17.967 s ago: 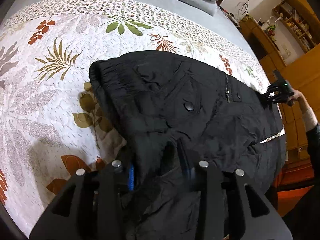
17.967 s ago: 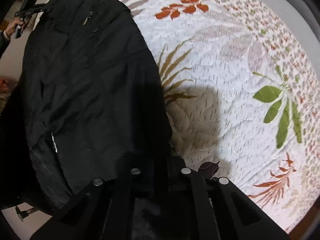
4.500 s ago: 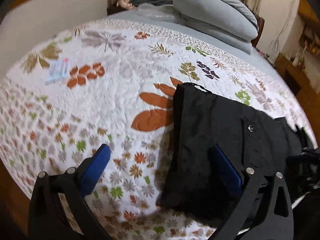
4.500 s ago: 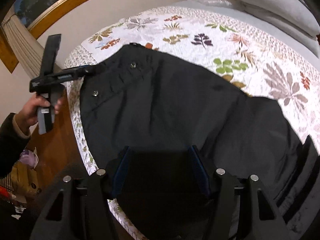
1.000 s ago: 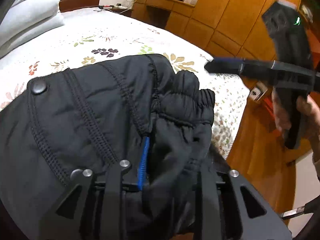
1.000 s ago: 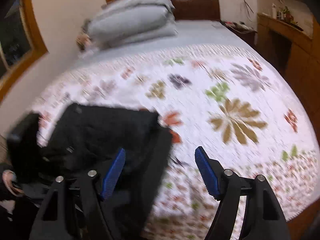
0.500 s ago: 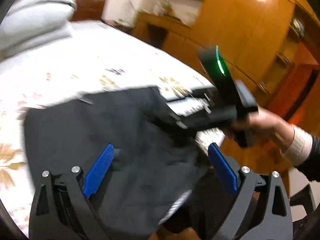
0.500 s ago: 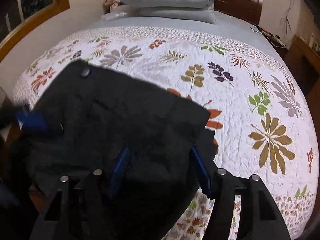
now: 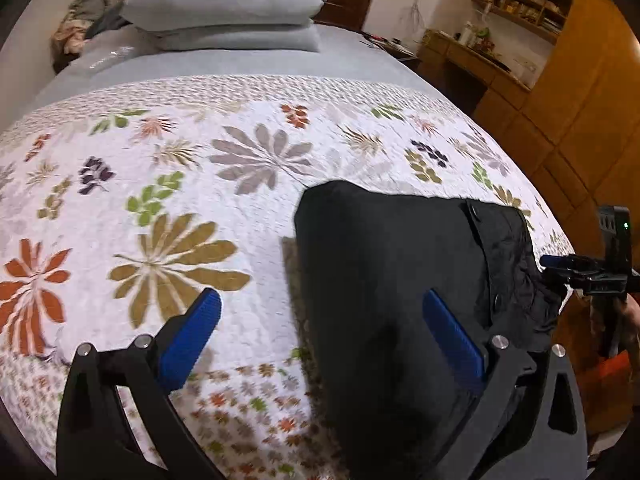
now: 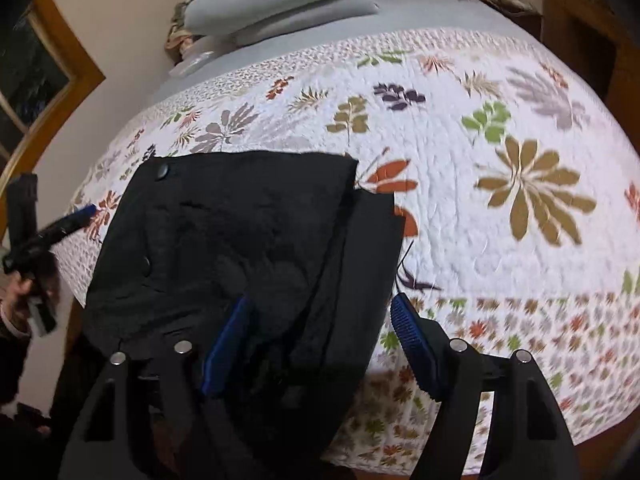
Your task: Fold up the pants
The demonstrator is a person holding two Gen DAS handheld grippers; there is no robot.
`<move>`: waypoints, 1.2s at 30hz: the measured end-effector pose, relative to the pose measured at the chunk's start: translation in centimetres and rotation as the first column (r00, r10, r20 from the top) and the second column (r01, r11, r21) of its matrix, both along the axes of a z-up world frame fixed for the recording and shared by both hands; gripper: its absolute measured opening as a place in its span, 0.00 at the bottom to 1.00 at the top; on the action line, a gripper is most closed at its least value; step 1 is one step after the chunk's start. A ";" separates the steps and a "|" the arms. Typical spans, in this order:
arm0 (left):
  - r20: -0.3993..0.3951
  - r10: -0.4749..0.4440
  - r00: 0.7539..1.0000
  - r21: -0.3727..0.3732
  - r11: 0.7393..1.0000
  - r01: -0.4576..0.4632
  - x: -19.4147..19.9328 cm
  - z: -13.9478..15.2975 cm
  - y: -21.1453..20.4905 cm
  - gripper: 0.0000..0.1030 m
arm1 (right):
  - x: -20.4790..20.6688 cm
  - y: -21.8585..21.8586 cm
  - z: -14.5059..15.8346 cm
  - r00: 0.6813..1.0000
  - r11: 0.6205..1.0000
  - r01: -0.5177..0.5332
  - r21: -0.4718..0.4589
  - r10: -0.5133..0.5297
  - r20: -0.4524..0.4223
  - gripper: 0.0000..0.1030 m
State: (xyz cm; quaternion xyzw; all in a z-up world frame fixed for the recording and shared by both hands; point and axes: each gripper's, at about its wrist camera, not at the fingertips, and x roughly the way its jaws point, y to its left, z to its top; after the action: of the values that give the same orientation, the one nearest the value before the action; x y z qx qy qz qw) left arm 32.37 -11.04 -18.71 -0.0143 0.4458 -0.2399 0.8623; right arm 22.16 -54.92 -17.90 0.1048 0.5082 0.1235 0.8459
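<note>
The black pants [image 9: 384, 264] lie folded in a thick rectangle at the near edge of the flowered quilt [image 9: 240, 208], snap buttons up. My left gripper [image 9: 320, 320] hovers over their left edge. Its jaws are opening wide and the blue pads [image 9: 192, 332] press on nothing. In the right wrist view the pants [image 10: 240, 224] fill the lower left. My right gripper [image 10: 320, 332] straddles their near right corner with its jaws opening; fabric lies between the pads [image 10: 412, 336] but is not pinched. Each view also shows the other gripper [image 9: 560, 272] [image 10: 68, 220] beside the pants.
Grey pillows [image 9: 224, 4] are stacked at the head of the bed. A wooden wardrobe [image 9: 580, 112] and a desk with shelves [image 9: 480, 60] stand past the bed's right side. A hand [image 10: 20, 284] holds the left tool off the bed's edge.
My left gripper let go of the bunched waistband, opened wide and swung left across the folded pants. My right gripper sank toward the pants' near corner and widened a little.
</note>
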 end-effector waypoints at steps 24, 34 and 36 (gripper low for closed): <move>0.060 -0.059 0.996 0.101 0.994 0.053 -2.1 -2.4 -3.0 0.98 | -2.6 7.0 -1.2 0.972 0.953 -0.220 -0.207 0.231 0.031 0.72; 0.027 -0.056 0.998 0.076 0.996 0.054 -2.6 -2.4 -2.2 0.98 | -2.5 0.3 -0.1 1.000 0.997 -0.020 0.076 0.020 -0.007 0.73; 0.032 -0.058 0.998 0.065 0.996 0.056 -2.5 -2.5 -2.2 0.98 | -1.9 -1.3 -1.2 0.998 0.990 0.036 0.133 -0.029 -0.051 0.73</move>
State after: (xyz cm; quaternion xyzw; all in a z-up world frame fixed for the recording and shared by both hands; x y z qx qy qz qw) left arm 29.83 -13.19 -21.23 0.0303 0.4389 -0.2503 0.8625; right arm 20.25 -56.24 -19.07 0.1725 0.5174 0.1408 0.8263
